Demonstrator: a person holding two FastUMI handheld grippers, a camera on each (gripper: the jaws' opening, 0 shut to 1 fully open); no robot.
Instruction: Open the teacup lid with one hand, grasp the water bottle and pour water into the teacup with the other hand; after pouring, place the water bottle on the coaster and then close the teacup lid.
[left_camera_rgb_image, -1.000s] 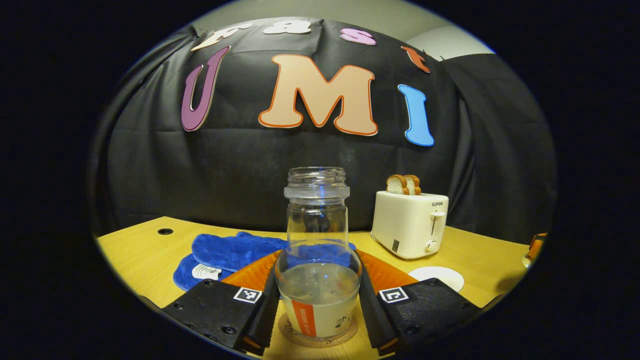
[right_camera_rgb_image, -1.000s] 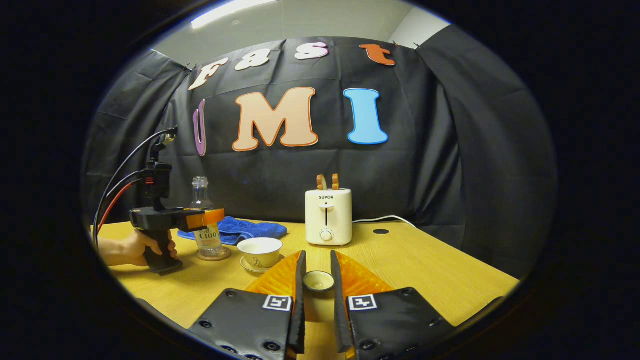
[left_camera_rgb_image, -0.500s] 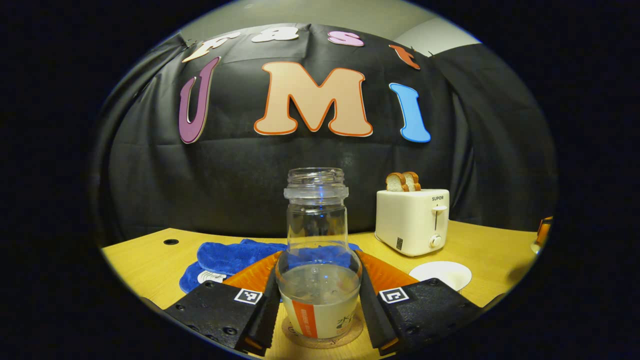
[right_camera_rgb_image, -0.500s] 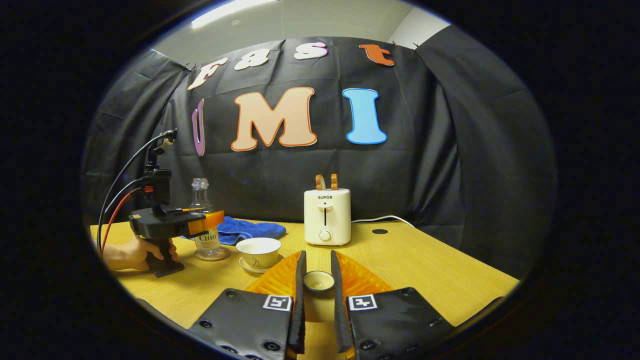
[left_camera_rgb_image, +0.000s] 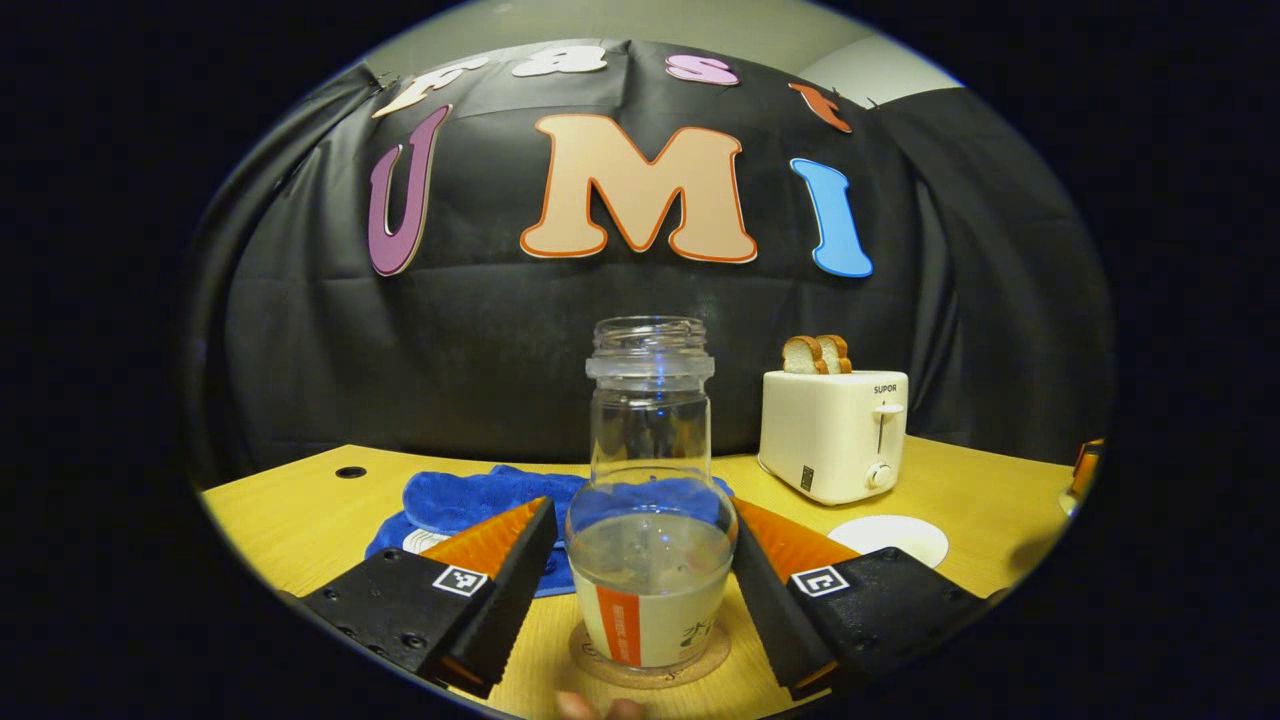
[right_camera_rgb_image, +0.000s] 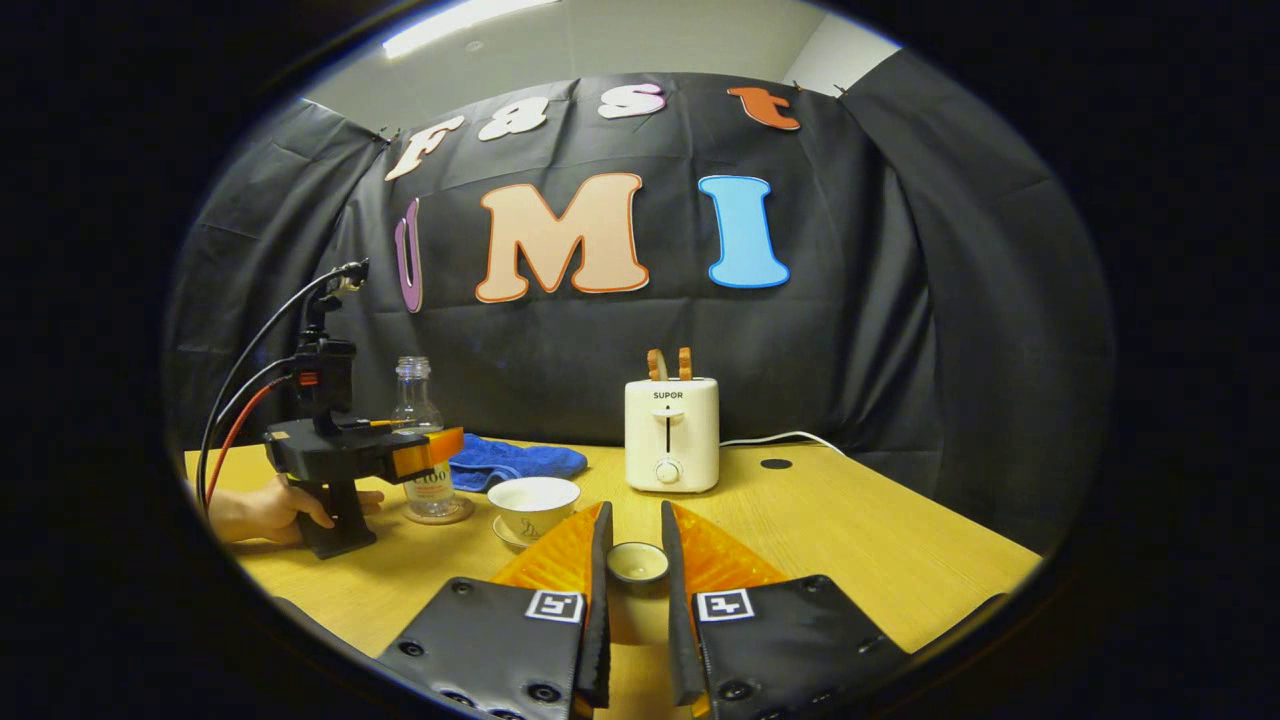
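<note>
So the clear glass water bottle (left_camera_rgb_image: 651, 500) sits upright on the round cork coaster (left_camera_rgb_image: 650, 665), left gripper (left_camera_rgb_image: 640, 585) spread wide around it, not touching. Right gripper (right_camera_rgb_image: 634, 570) pinches the small cream teacup lid (right_camera_rgb_image: 638, 562) above the wooden table (right_camera_rgb_image: 850, 540).

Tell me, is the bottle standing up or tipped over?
Upright. The bottle stands on its coaster, open mouth up, with water level in its lower part.

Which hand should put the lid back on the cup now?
The right gripper: its fingers already clamp the lid, close to the open cup. The left gripper has opened around the bottle.
</note>
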